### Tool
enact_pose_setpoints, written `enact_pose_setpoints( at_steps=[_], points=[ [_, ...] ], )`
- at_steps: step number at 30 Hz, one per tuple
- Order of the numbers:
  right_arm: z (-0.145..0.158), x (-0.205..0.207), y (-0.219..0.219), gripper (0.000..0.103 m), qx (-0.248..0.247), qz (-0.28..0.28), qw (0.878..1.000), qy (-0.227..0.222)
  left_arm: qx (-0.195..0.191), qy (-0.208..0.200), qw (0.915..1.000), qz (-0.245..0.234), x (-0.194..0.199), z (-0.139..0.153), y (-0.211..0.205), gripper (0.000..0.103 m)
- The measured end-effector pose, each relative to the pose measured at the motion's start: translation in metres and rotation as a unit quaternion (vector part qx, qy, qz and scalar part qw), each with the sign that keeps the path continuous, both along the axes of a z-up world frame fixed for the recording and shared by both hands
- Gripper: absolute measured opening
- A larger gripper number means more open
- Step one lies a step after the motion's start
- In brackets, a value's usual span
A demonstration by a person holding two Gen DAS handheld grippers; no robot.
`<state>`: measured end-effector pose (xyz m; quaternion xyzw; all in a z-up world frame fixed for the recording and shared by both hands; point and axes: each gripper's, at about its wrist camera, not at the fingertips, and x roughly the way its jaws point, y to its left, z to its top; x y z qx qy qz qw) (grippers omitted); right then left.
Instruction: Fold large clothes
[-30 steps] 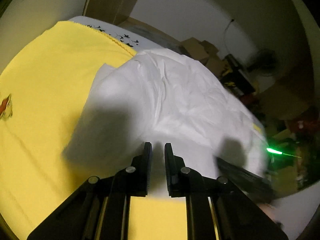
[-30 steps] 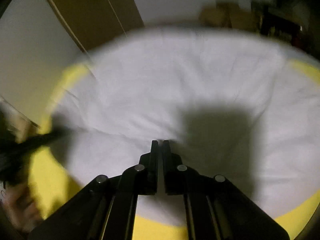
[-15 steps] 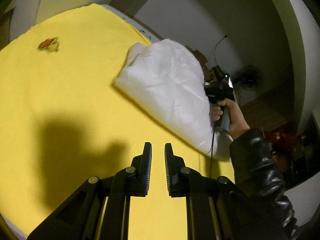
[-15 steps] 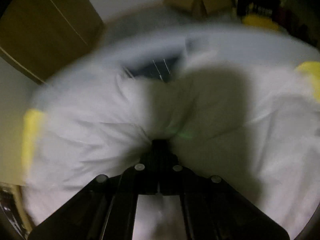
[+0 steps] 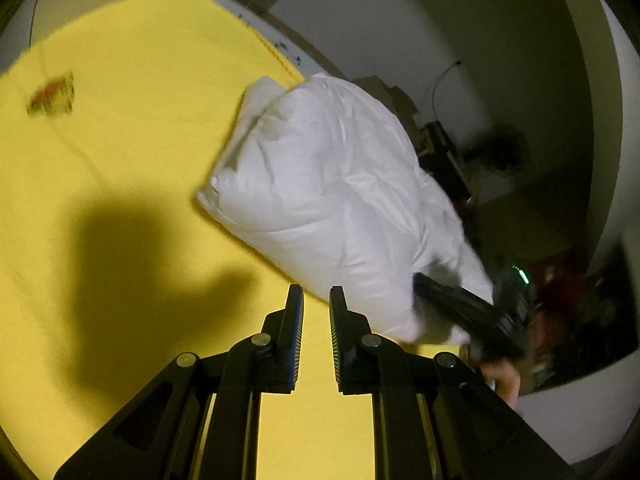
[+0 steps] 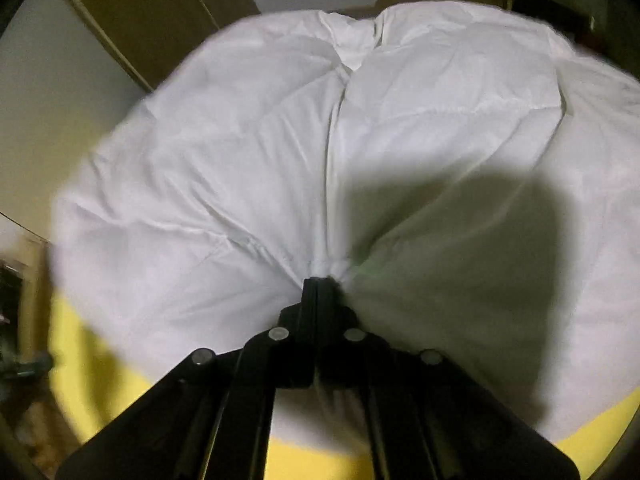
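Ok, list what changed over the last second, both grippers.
The right gripper pinched the white garment and gathered it from lying spread out into a bunched bundle. The left gripper backed off it and now hovers over the yellow sheet. The left stayed open and empty.

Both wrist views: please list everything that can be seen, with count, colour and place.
padded garment: one, white, puffy, bunched on the yellow sheet, one edge pinched in the right gripper
sheet: one, yellow, spread under the garment, with a small blurred orange mark near its far left
cardboard boxes: a few, brown, by the wall behind the garment
fan: one, dark, blurred, on the floor beyond the boxes
left gripper: one, black, open and empty over the sheet, beside the garment
right gripper: one, black, shut on bunched white fabric
hand: one, bare skin, holding the right gripper's handle
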<state>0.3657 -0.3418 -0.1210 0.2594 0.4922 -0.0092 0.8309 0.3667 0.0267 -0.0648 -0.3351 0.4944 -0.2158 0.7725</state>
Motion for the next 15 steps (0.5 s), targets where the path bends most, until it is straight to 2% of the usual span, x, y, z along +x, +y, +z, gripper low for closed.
enact_pose_setpoints(
  at_steps=[1,2,3,4,6,7,8,11,15],
  points=[
    [0.012,-0.008,-0.003,0.058,0.011,0.000,1.000,-0.021,-0.015,0.003,0.9999,0.004,0.004,-0.004,-0.001,0.026],
    [0.033,-0.027,-0.002,0.078,0.005,0.005,0.998,-0.058,-0.026,0.010,0.9995,0.017,0.007,-0.012,0.001,0.038],
    [0.047,-0.041,0.001,0.076,-0.011,0.009,0.997,-0.074,-0.035,0.021,0.9986,0.034,0.009,-0.020,0.002,0.067],
    [0.064,-0.057,0.003,0.072,-0.027,0.011,0.995,-0.091,-0.065,0.035,0.9954,0.062,0.013,-0.033,0.007,0.081],
    [0.080,-0.081,-0.003,0.071,-0.022,0.008,0.994,-0.103,-0.115,0.047,0.9884,0.088,0.016,-0.050,0.011,0.082],
    [0.080,-0.098,-0.008,0.070,-0.014,0.011,0.994,-0.107,-0.137,0.055,0.9851,0.087,0.023,-0.058,0.010,0.082],
    [0.089,-0.113,-0.010,0.069,-0.009,0.019,0.993,-0.117,-0.146,0.054,0.9841,0.085,0.028,-0.061,0.008,0.082],
    [0.111,-0.135,-0.010,0.069,-0.035,0.030,0.988,-0.144,-0.138,0.053,0.9851,0.089,0.044,-0.069,0.001,0.082],
    [0.116,-0.153,0.000,0.069,-0.052,0.035,0.984,-0.165,-0.120,0.059,0.9837,0.120,0.064,-0.074,0.007,0.082]
  ],
)
